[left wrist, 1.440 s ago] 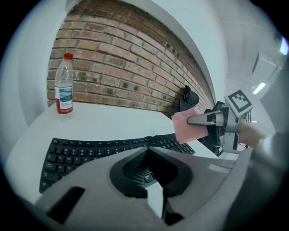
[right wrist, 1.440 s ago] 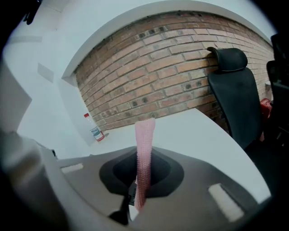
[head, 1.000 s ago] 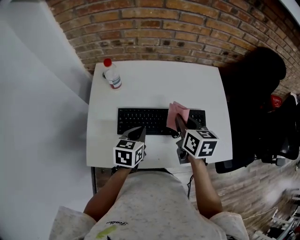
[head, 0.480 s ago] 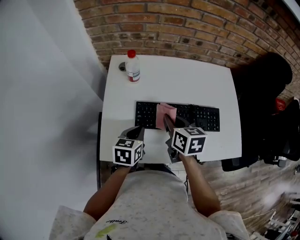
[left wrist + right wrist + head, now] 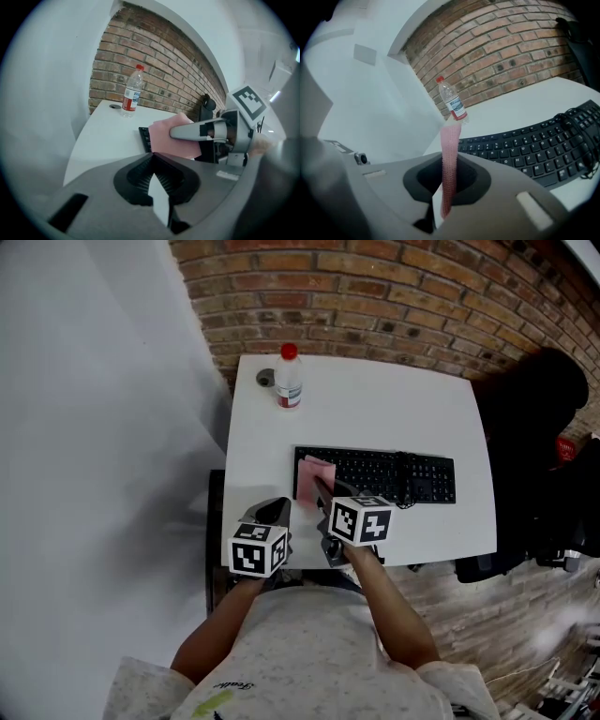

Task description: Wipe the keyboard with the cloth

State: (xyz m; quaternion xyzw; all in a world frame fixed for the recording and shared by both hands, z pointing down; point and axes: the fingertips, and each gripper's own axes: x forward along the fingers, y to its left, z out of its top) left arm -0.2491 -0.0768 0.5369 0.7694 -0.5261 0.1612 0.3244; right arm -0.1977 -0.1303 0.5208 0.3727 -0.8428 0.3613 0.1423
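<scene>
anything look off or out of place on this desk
A dark cable lies looped across the keys of the keyboard, right of its middle, where the cloth held in the right gripper might snag on it. The bottle stands upright, and nothing looks spilled.

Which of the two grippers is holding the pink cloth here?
The right gripper: its jaws are clamped on the pink cloth at the keyboard's left end. The left gripper is shut on nothing, off the keyboard.
</scene>
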